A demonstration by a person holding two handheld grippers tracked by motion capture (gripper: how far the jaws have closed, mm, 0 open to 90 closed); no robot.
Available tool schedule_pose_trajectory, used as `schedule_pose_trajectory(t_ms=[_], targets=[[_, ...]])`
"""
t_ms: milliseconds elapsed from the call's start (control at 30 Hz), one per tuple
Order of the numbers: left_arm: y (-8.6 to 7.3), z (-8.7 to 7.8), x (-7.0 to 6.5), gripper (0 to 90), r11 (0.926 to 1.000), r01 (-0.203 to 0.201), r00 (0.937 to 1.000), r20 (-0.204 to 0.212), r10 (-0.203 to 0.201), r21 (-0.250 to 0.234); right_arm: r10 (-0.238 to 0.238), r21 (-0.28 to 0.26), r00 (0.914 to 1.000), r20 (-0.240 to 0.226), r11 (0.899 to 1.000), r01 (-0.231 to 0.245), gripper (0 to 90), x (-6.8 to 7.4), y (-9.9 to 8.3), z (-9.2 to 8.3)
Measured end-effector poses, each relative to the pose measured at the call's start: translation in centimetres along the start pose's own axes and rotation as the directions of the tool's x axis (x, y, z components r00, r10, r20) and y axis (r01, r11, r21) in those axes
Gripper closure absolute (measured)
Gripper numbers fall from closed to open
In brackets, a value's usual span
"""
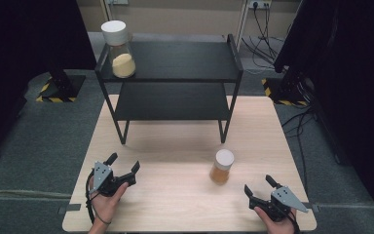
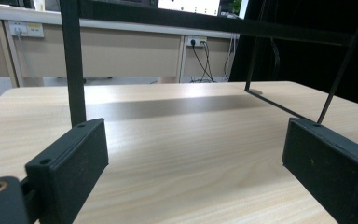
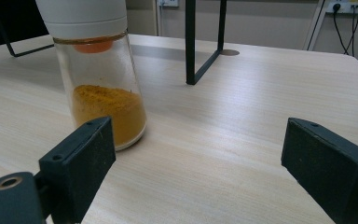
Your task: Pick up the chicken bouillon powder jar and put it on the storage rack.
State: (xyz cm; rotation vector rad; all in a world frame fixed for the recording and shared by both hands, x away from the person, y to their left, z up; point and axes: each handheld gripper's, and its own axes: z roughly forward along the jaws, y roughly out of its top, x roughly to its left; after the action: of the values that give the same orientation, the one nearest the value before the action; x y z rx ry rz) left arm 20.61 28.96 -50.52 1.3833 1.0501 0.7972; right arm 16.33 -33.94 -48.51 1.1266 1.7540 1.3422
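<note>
- The spice jar (image 1: 222, 166) I am after stands upright on the table (image 1: 175, 204), on its right half, in front of the shelf rack's (image 1: 175, 61) right front leg and well short of it.
- It is a clear glass jar with a white cap, holding orange-brown powder in roughly its lower half; its long axis runs straight up.
- In the right gripper view the spice jar (image 3: 100, 88) sits ahead and off to the left, just past my left jaw's tip, not between the jaws.
- My right gripper (image 1: 259, 187) is spread wide and holds nothing; it sits near the table's front right edge, with the jar ahead and to its left, near but apart.
- My left gripper (image 1: 125, 164) is also spread wide and empty, at the front left, and looks under the rack at bare wood (image 2: 182, 154).
- Of the 2, the right one is clearly nearer the jar, so I judge this reach to be its job.
- The move turns on that offset: I would swing the right gripper leftward and forward until the glass body lies between both jaws, keeping them level so they close across the upright axis below the cap.
- A 2nd, larger jar (image 1: 119, 48) with pale powder stands on the rack's top shelf at its left end, well apart from both grippers.
</note>
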Motion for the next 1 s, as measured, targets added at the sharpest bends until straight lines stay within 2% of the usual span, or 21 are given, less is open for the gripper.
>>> schedule_pose_trajectory(t_ms=[300, 400, 667, 1000], targets=[[-0.9, 0.1, 0.2, 6.2, 0.9995, 0.012, 0.9999, 0.002, -0.012, 0.029, -0.002, -0.001, 1.0000, 0.002, 1.000, 0.002, 10.2, 0.1, 0.0, 0.0], [-1.2, -0.1, 0.1, 6.0, 0.9999, 0.005, 0.9999, 0.011, -0.005, 0.016, -0.001, -0.001, 1.0000, 0.002, 1.000, 0.001, 10.2, 0.1, 0.0, 0.0], [-1.2, -0.1, 0.2, 5.9, 0.9999, -0.001, 0.9998, 0.020, 0.001, 0.017, -0.002, -0.001, 1.0000, 0.002, 1.000, 0.002, 10.2, 0.1, 0.0, 0.0], [-1.2, -0.1, 0.4, 5.6, 0.9998, 0.008, 0.9996, 0.026, -0.008, 0.019, -0.002, 0.001, 1.0000, 0.006, 1.000, 0.002, 10.2, 0.1, 0.0, 0.0]])
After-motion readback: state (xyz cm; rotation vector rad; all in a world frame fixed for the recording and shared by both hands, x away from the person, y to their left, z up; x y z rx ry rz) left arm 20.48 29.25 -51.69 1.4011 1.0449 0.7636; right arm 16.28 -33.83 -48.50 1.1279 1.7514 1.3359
